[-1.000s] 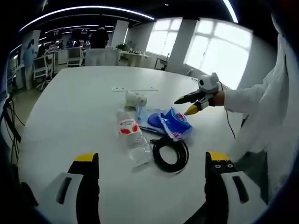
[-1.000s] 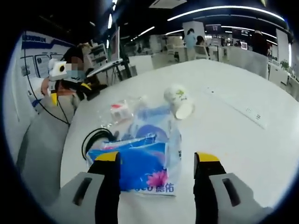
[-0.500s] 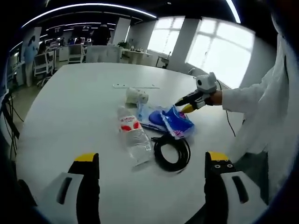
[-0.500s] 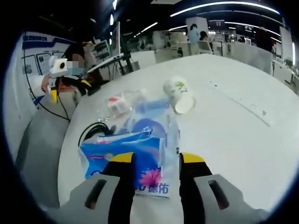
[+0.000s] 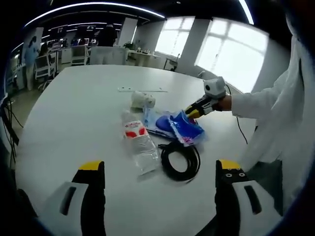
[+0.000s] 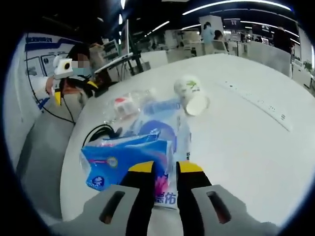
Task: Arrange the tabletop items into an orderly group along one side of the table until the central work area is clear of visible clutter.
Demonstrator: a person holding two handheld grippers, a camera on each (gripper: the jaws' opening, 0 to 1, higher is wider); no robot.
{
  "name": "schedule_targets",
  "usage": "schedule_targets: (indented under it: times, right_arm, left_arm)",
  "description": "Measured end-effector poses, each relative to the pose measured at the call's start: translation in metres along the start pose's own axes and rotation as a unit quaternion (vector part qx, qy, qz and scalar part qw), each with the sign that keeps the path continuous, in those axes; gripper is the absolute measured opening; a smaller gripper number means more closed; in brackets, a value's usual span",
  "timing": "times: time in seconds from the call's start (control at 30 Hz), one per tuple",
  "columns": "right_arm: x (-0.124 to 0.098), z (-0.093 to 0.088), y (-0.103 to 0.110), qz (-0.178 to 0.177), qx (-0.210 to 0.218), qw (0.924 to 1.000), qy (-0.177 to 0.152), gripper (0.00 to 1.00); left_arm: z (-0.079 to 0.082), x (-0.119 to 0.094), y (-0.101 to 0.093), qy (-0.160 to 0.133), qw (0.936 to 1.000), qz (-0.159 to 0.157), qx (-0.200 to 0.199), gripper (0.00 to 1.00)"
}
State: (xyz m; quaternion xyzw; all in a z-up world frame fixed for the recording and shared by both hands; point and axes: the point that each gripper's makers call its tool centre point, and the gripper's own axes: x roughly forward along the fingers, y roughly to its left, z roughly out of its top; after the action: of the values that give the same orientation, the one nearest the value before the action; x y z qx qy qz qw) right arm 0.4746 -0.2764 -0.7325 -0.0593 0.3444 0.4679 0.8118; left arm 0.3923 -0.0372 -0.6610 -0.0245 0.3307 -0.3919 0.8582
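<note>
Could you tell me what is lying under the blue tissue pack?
A clear plastic bag with something dark blue inside shows beneath the blue tissue pack. The coiled black cable lies beside it. What the pack covers cannot be seen.

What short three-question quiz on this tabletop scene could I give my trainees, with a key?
1. True or false: the right tool is closed on the blue tissue pack.
2. Which item lies nearest the left tool: A) paper cup, B) black cable coil, C) white strip?
3. Fill in: the water bottle lies on its ____.

Key: 1 true; 2 B; 3 side.
</note>
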Motion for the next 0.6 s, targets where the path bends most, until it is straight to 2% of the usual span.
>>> schedule_targets:
  times: [0.07, 0.33, 0.6]
  right_arm:
    - [0.0001, -0.0028, 0.0006, 0.001, -0.005, 1.0000, 0.005, 0.06]
    - [-0.0027, -0.0038, 0.0016, 0.001, -0.004, 1.0000, 0.003, 0.00]
    - [-0.0062, -0.0030, 0.0075, 0.004, 0.010, 0.9999, -0.001, 0.00]
  left_arm:
    - [-0.0002, 0.0004, -0.0008, 0.000, 1.0000, 0.000, 0.000, 0.96]
    - [-0.0003, 0.0009, -0.0020, 0.000, 1.0000, -0.002, 0.000, 0.95]
    - [0.0003, 0.0014, -0.0031, -0.002, 1.0000, -0.003, 0.002, 0.95]
